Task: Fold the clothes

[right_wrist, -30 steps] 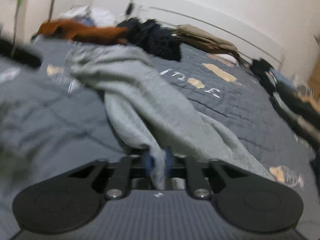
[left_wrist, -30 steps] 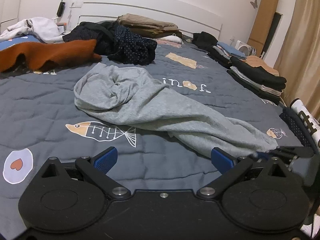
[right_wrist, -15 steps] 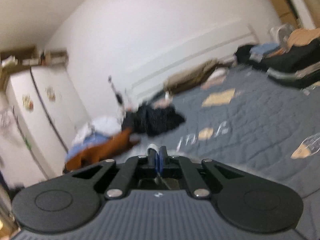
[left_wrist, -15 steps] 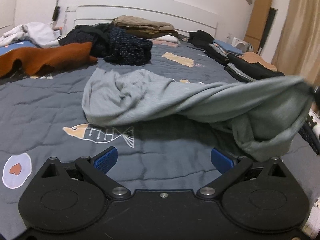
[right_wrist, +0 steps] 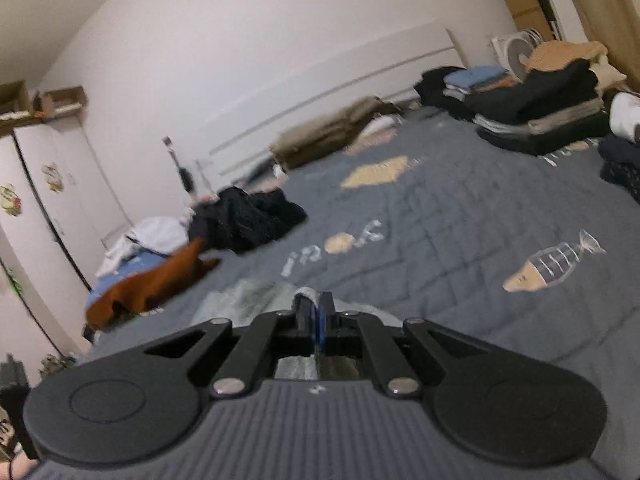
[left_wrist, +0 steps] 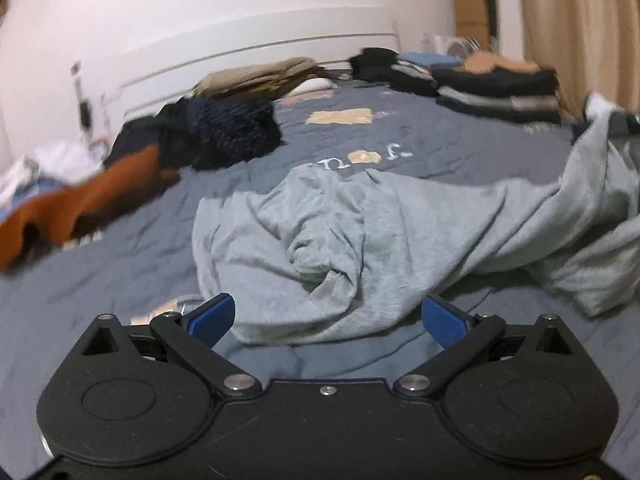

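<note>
A light grey garment [left_wrist: 360,236] lies crumpled on the dark grey bedspread [left_wrist: 120,264], its right end lifted toward the frame's right edge. My left gripper [left_wrist: 326,318] is open, its blue pads [left_wrist: 210,316] just in front of the garment's near edge, nothing between them. My right gripper [right_wrist: 314,312] is shut on a fold of the grey garment [right_wrist: 306,293], held above the bed; most of the cloth hangs below the gripper body, out of sight in the right wrist view.
An orange-brown garment [left_wrist: 88,204] and a dark pile [left_wrist: 228,132] lie at the left. Folded stacks [left_wrist: 496,84] line the right edge of the bed. Khaki folded clothes [left_wrist: 260,76] sit by the white headboard [left_wrist: 248,48]. A white wardrobe [right_wrist: 44,200] stands at the left.
My left gripper has moved in toward the grey garment and tilted. My right gripper still holds the cloth raised; the garment's middle has settled back onto the bed.
</note>
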